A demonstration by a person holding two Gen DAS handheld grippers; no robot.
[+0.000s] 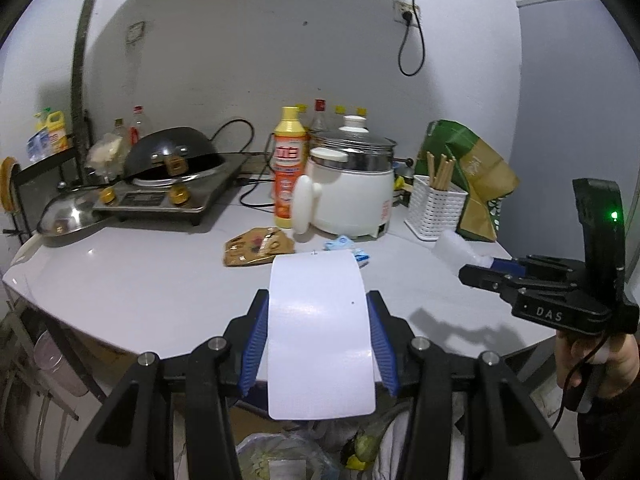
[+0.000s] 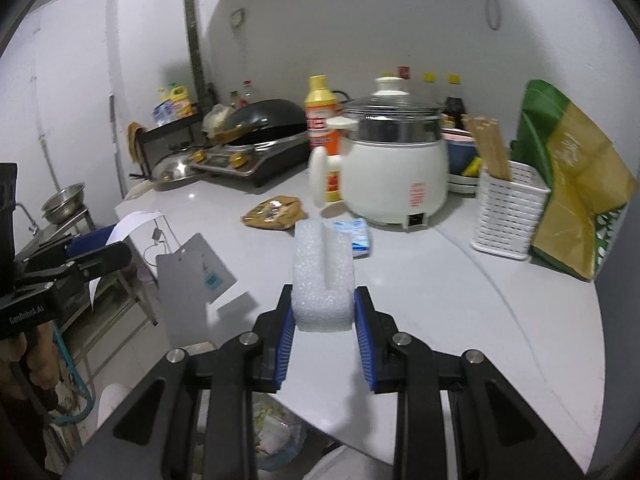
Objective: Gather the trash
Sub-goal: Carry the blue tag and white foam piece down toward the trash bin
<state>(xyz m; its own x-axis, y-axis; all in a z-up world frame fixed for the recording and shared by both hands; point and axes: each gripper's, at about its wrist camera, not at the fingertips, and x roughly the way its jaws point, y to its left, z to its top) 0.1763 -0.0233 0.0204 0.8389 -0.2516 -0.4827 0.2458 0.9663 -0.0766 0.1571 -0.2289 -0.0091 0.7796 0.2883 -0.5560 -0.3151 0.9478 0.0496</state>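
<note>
Utensil basket: the white slotted basket at 3 o'clock on my white counter holds wooden chopsticks, standing upright.
Electric pot: the white cooker at 12 o'clock has its glass lid on; I cannot tell what is inside.
Trash bag: a clear bag hangs below the counter edge at 6 o'clock, with pale scraps and something yellow-green in it.
Left gripper: my left gripper is clamped on a glossy white card, blank and curved, held over the counter edge above the bag.
Right gripper: my right gripper is squeezing a white foam block, pebbly, with a notch cut in its top, held above the counter.
Hanging tag: a grey tag with a small blue label dangles by a string at 9 o'clock.
Counter trash: a crumpled brown wrapper and a small blue-and-white packet lie near the cooker's base, at 12 o'clock from the foam.
</note>
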